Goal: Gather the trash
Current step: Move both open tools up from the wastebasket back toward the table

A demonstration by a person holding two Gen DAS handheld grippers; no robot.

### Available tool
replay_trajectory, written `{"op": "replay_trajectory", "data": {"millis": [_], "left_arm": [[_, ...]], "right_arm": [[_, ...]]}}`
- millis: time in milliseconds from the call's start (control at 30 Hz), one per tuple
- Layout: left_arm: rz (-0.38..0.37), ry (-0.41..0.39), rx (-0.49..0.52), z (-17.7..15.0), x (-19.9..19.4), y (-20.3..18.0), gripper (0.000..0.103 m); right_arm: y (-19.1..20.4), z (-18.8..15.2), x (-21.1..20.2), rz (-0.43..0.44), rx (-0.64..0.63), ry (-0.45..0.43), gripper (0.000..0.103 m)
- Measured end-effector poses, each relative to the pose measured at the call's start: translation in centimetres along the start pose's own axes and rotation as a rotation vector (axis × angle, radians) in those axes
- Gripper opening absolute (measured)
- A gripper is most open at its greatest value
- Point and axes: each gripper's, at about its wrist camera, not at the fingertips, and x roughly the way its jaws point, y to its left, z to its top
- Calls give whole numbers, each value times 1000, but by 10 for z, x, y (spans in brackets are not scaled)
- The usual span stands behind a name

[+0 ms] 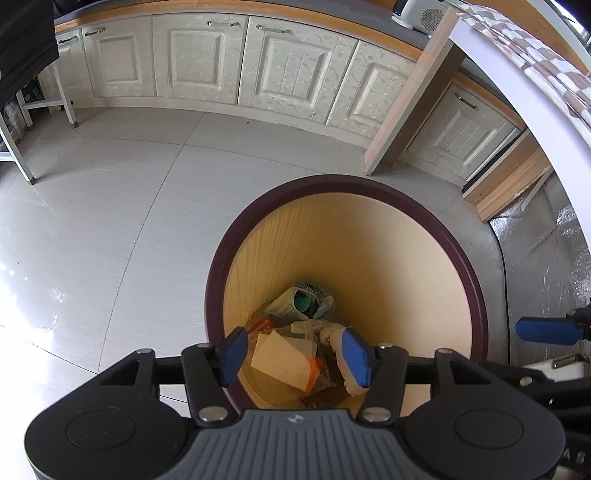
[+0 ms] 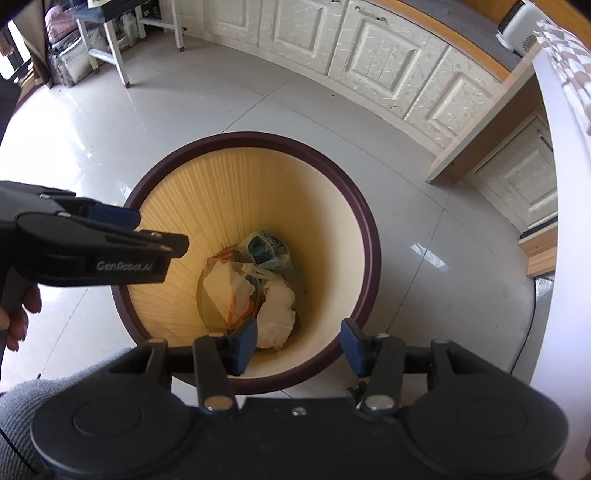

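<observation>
Trash bin (image 1: 369,236): round, dark maroon rim, pale yellow inside wall with fine vertical ribbing on the sunlit side. It stands upright on the floor (image 1: 110,221), mouth facing straight up, long axis vertical, walls narrowing toward the bottom. No liner visible.

Contents, at the bottom only: a crumpled white tissue (image 2: 277,310); a flat pale paper piece (image 1: 280,358) with an orange wrapper (image 1: 314,369) under its edge; a clear plastic bag (image 2: 255,271); a printed green-and-white packet (image 1: 304,299) lying against the far wall. The pieces overlap; exact order of layers unclear.

Left tongs (image 1: 293,354): above the bin mouth, pointing steeply down into it, blue pads apart, nothing between them; the trash seen in the gap lies far below. Right tongs (image 2: 299,341): over the near rim, also pointing down, pads apart and empty. In the right wrist view the left tool comes in from the left side over the rim, with a hand (image 2: 18,314) on its grip.

Floor: large glossy light-grey tiles, window glare. Behind the bin, a run of cream panelled cabinets (image 1: 199,55) under a wood-edged counter (image 1: 332,18). A white appliance (image 1: 421,14) sits on the counter. A white table edge with a checked cloth (image 1: 546,70) at right; white table legs (image 2: 118,55) at far left.
</observation>
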Motion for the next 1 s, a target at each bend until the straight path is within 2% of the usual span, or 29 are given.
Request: {"op": "replay_trajectory", "data": {"millis": [167,333,500,633,700,867,1000], "left_arm": [[1,-8,10,-3,-14,2,66],[3,-18,25,-5,-31,6,72],[5,-38,37,-12,-49,11,85],[25,-60,50,-17,-66,14,95],[35,-68,54,-19,-73,17,102],[42,-92,55,-29,-92,22,103],[45,-124,46,-36,-108,25,103]], "right_arm": [[-3,-5,-6,-4,50,-19,54],[-5,-10,-15,-12,112,-51,63],[-8,-18,-24,-29,187,-90,71],[-10,-26,-30,-15,236,-102,74],[-8,-30,-34,-6,254,-117,78],[-8,-40,-52,8,321,-184,86],[-8,-48,-62,-24,357,-216,95]]}}
